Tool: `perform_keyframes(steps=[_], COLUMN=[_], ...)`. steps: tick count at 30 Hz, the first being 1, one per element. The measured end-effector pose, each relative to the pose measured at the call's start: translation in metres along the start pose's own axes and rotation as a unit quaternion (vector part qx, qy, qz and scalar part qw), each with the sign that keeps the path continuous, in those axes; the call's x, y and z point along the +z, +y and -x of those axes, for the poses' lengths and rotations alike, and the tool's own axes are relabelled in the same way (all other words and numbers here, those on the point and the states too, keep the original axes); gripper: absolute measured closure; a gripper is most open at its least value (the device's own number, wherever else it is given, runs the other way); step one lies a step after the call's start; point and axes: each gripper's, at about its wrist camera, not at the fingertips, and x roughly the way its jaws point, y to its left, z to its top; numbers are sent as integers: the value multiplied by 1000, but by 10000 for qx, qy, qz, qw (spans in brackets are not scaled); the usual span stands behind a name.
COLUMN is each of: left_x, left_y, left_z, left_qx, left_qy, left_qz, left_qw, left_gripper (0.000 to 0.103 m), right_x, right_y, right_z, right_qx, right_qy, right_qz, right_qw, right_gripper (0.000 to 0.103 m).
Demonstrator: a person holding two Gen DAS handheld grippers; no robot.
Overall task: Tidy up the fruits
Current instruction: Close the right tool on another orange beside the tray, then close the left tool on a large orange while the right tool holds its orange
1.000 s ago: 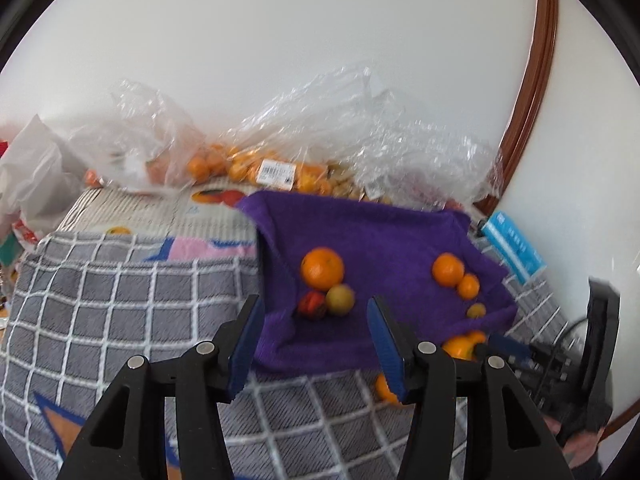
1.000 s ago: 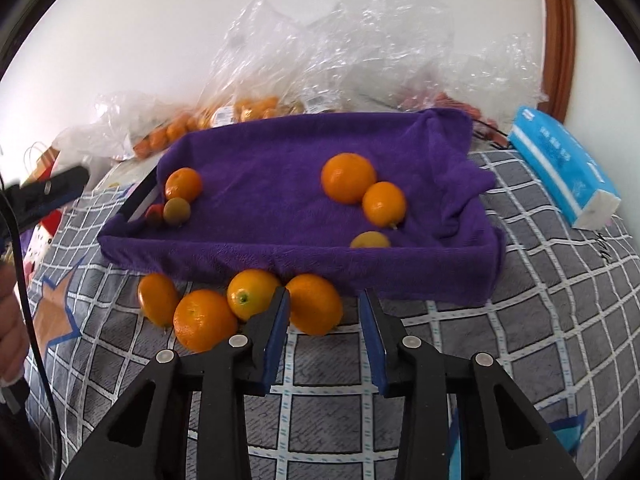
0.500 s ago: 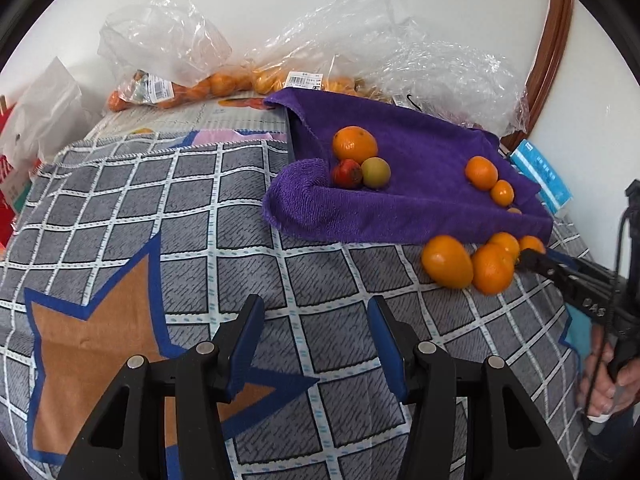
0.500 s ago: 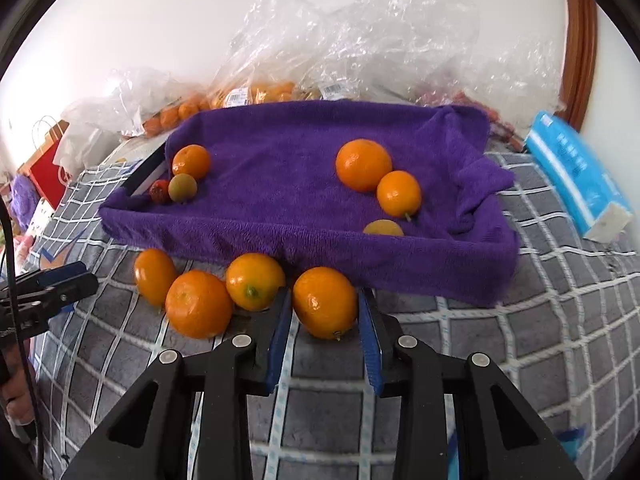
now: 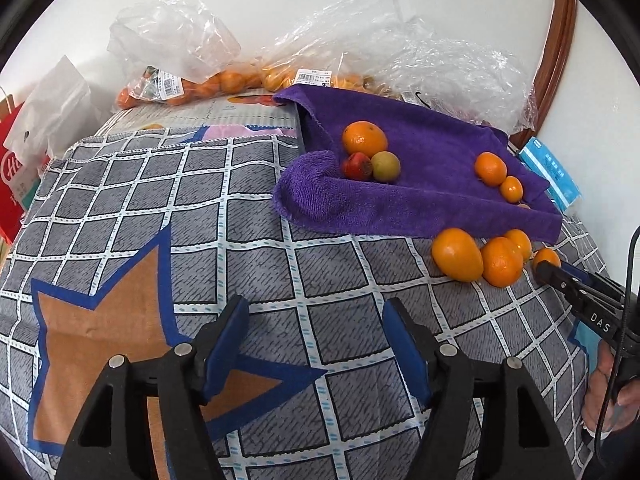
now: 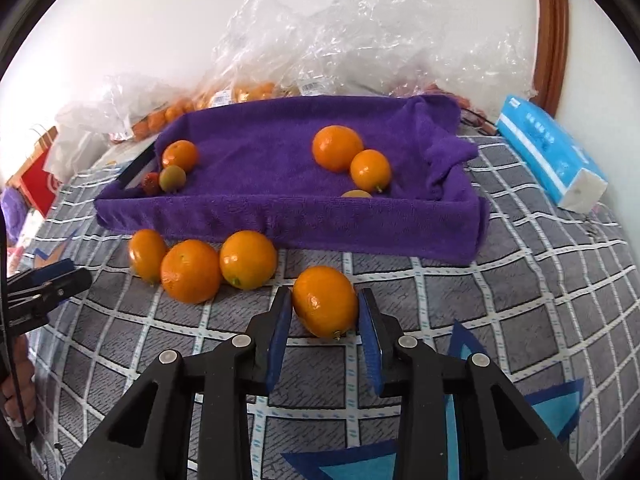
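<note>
Just beyond claw [image 6: 324, 320]: purple-towelled tray [image 6: 360, 228]

A small yellow fruit [image 6: 357, 193] in the purple-towel tray [image 6: 280, 224] shows only its top above the near wall. The fruit inside the far plastic bags [image 5: 224, 80] is blurred behind film. The red bag [image 5: 14, 184] at left is cut off.

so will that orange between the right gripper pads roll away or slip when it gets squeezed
The orange is round and sits loose on the flat checked cloth, so a nudge would probably roll it. Its skin looks glossy, so it may slip unless the right gripper closes centred. It looks firm rather than fragile.
</note>
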Motion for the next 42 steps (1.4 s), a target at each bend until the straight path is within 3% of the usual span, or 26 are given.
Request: perform_keyframes(steps=[8, 13, 15, 20, 26, 31, 34, 37, 40, 42], left_x=[-3, -1, 5, 13, 8, 20, 29, 35, 35, 36], left_y=[-7, -15, -20, -32, -41, -51, -57, -59, -58, -57], left_z=[5, 19, 21, 6, -6, -11, -20, -33, -38, -39], left_qx=[-127, -983, -1155, -1214, -1179, -1361, -1201, -1189, -1248, -1391], left_qy=[34, 196, 197, 301, 250, 258, 281, 392, 365, 474], left_qz=[-58, 7, 43, 152, 221, 368, 538, 816, 882, 893], left_qw=[9999, 9950, 9931, 9920, 9925, 9897, 9909, 9888, 9876, 9851], left_gripper=[35, 36, 36, 36, 40, 45, 45, 52, 69, 69], right_x=[-3, -9, -13, -24, -25, -25, -25, -26, -26, -26], right_y=[2, -7, -11, -15, -24, -23, -24, -29, -34, -36], right_z=[10, 16, 20, 29, 31, 29, 28, 29, 30, 30], right_qx=[-141, -169, -222, -484, -367, -357, -299, -231, -172, -172], right_qy=[-197, -133, -131, -168, -209, -156, -152, -185, -221, -219], right_qz=[96, -96, -111, -34, -254, -206, -224, -323, -462, -531], right_qw=[9997, 9997, 9996, 9987, 9988, 9990, 9992, 9990, 9985, 9982], right_gripper=[70, 70, 70, 70, 70, 70, 70, 70, 70, 70])
